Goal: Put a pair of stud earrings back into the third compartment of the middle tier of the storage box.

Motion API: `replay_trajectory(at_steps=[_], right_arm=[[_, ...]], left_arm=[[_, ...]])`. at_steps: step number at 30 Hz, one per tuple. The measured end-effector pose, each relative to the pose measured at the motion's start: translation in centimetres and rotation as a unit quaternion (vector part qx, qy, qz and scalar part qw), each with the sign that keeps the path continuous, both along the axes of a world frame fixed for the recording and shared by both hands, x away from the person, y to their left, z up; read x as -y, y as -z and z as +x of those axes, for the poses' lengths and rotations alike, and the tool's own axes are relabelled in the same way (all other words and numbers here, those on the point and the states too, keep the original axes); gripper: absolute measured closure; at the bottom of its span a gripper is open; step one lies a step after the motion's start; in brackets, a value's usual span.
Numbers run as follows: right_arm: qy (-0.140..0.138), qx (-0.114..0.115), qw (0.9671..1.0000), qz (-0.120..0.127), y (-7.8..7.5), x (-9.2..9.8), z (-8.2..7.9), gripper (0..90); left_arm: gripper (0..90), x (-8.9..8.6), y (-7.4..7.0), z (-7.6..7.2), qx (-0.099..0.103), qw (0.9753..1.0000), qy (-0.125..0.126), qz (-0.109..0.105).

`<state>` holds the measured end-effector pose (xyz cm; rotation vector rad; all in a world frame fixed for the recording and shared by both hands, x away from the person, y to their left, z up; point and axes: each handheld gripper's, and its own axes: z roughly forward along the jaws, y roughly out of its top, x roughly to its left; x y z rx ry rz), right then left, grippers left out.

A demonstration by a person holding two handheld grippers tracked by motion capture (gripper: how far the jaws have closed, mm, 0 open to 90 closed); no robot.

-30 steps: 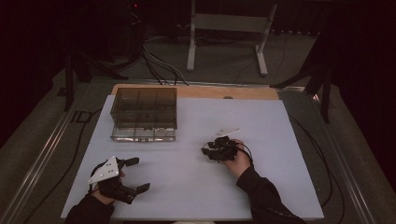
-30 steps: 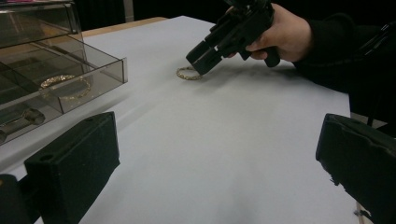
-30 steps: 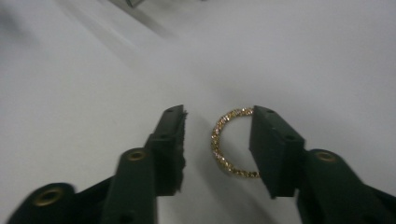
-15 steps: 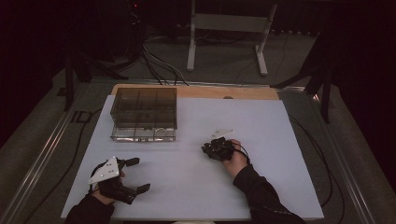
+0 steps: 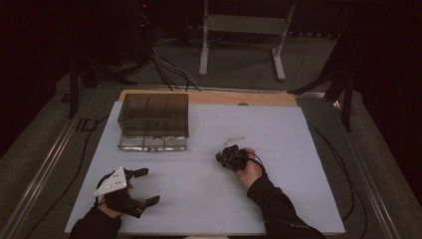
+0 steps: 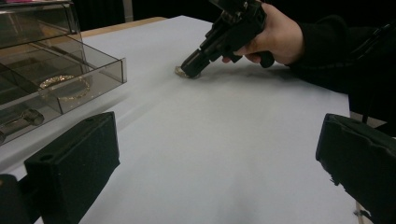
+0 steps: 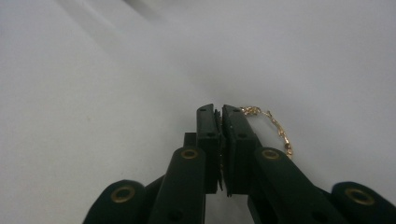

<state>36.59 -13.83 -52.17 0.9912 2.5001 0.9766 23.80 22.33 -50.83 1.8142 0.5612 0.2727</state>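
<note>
The right gripper (image 7: pixel 219 112) clenches a thin, limp gold chain (image 7: pixel 273 127), light and slippery; left gripper (image 5: pixel 144 186) gapes released.

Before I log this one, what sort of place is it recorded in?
Probably a recording studio or lab bench, not a home: a white table in a dark room, loose cables on the floor behind, a metal stand, and a clear jewellery box set out as a prop.
</note>
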Motion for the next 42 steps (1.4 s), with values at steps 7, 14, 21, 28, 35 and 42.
replay_trajectory(at_steps=[7,14,21,28,35,42], right_arm=[[0.008,0.008,0.9998,0.018,-1.6,0.9,0.1,86.9],[0.004,0.02,0.9995,0.023,-3.2,1.0,0.2,87.0],[-0.003,0.027,0.9993,0.025,-4.7,0.6,0.3,86.9],[-0.019,0.035,0.999,0.022,-6.0,-0.7,0.6,86.9],[-0.035,0.04,0.9983,0.024,-7.1,-2.2,1.1,86.9],[-0.054,0.044,0.9973,0.023,-8.3,-4.1,1.5,86.9]], left_arm=[[0.5,0.1,0.0,0.0,0.0,1.0,0.002,-0.001],[0.5,0.1,0.0,0.0,0.0,1.0,0.002,0.0],[0.5,0.0,0.0,0.0,0.001,1.0,0.002,0.0],[0.5,0.0,0.0,0.0,-0.001,1.0,0.002,-0.001],[0.5,0.0,0.0,0.0,0.001,1.0,0.002,-0.001],[0.5,0.0,-0.1,0.0,0.002,1.0,0.002,-0.002]])
